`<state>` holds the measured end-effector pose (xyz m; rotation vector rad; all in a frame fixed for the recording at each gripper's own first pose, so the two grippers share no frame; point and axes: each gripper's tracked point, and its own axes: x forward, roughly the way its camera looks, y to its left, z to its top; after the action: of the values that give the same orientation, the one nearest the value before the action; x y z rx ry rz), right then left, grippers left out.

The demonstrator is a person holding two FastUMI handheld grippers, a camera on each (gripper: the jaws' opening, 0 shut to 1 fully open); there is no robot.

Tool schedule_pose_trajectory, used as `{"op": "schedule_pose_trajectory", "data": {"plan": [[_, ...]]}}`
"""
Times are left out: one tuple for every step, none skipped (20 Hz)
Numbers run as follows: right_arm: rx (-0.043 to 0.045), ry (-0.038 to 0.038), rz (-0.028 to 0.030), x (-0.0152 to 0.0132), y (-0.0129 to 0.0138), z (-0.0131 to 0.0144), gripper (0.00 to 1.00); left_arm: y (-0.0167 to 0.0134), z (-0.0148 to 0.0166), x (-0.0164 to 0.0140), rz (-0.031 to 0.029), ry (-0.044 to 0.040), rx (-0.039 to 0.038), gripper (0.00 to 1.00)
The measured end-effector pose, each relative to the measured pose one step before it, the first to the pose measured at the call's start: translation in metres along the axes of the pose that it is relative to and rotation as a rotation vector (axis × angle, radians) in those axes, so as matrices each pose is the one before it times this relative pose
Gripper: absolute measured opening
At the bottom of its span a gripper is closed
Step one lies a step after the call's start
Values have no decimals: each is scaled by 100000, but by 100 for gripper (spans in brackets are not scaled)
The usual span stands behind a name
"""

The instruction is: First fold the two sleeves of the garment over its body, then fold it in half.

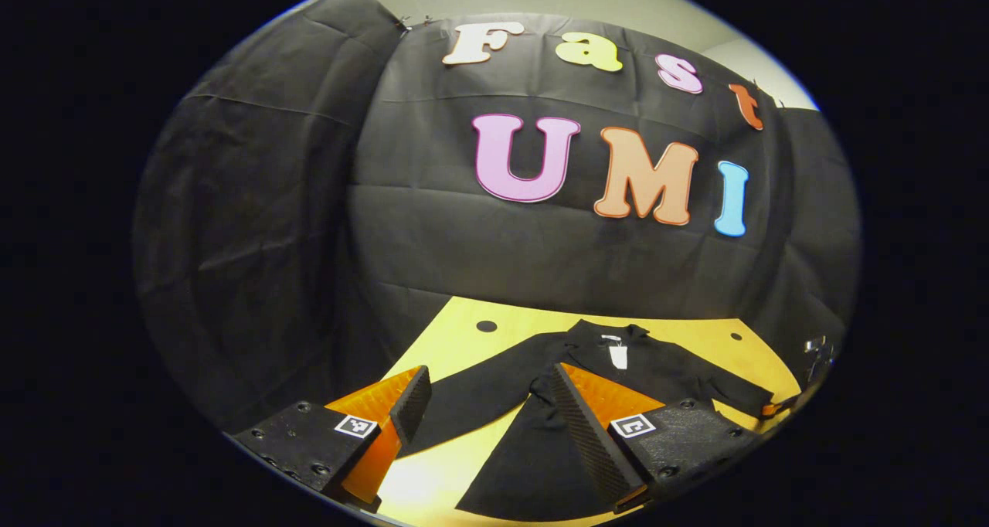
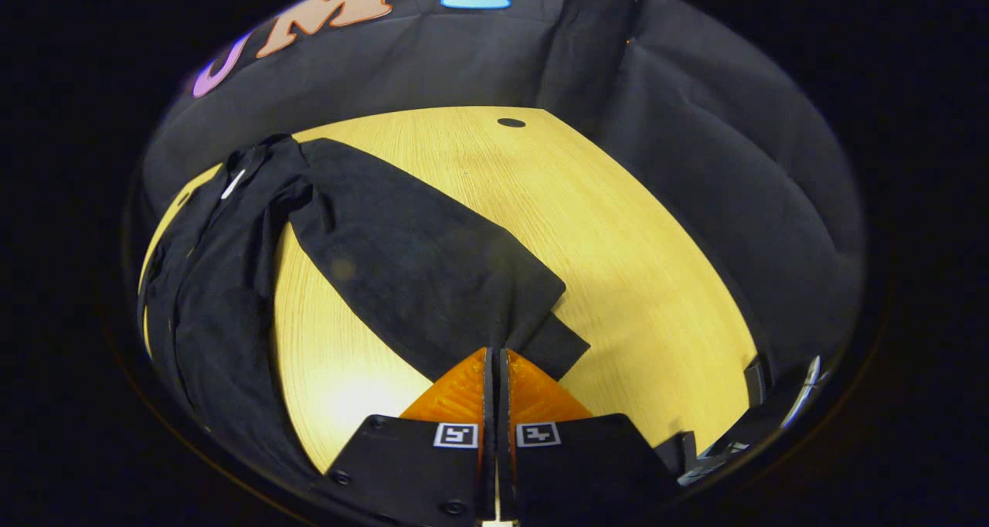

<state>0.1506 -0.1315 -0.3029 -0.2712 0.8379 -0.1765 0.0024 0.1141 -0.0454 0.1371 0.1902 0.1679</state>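
Note:
A black long-sleeved garment (image 1: 657, 368) lies spread on the yellow wooden table (image 1: 456, 334), collar and white tag at the far side. My left gripper (image 1: 494, 411) is open. Its fingers stand either side of the near sleeve (image 1: 471, 399), close to where that sleeve joins the body. In the right gripper view the other sleeve (image 2: 417, 264) stretches diagonally from the shoulder down to my right gripper (image 2: 497, 351), which is shut on the sleeve just short of the cuff. The garment's body (image 2: 209, 295) lies bunched along the left. The right gripper (image 1: 776, 407) also shows small at the far sleeve's end.
Black cloth walls close in the table at the back and sides. A dark round hole (image 2: 511, 122) marks the tabletop near its far edge, with another hole (image 1: 486, 326) at the other corner. Bare wood (image 2: 641, 264) lies to the right of the held sleeve. Metal parts (image 2: 796, 392) show at the lower right.

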Motion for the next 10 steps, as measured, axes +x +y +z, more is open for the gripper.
{"op": "schedule_pose_trajectory", "data": {"plan": [[-4104, 829, -1958, 209, -158, -87, 0, 105, 384, 446, -1178, -255, 1348, 93], [-4341, 1746, -1063, -62, 83, 90, 3, 137, 329, 342, -1010, -477, 859, 93], [-4459, 1481, -464, -42, 45, 31, 0, -152, 524, 184, -1443, -1021, 150, 92], [-4157, 1180, -15, -61, 67, 189, 3, -374, 401, 161, -1094, -1231, -303, 92], [-3371, 591, 682, -234, 169, 180, 3, -342, 353, 94, -556, -966, -522, 92], [-1828, -199, 1382, -183, 272, 444, 3, -334, 27, -115, -271, -547, -743, 92], [-1404, -1205, 1600, -195, 245, 521, 3, -401, 0, -152, -67, -366, -1188, 92], [-1099, -1566, 1175, -110, 116, 717, 2, -424, 66, -367, 466, -559, -1559, 93], [-951, -1517, 1555, -95, 545, 853, 1, -446, 190, -427, 852, -513, -1753, 93], [-1055, -2163, 1315, 29, 346, 1143, 2, -425, -115, -520, 1155, -554, -1851, 93]]}}
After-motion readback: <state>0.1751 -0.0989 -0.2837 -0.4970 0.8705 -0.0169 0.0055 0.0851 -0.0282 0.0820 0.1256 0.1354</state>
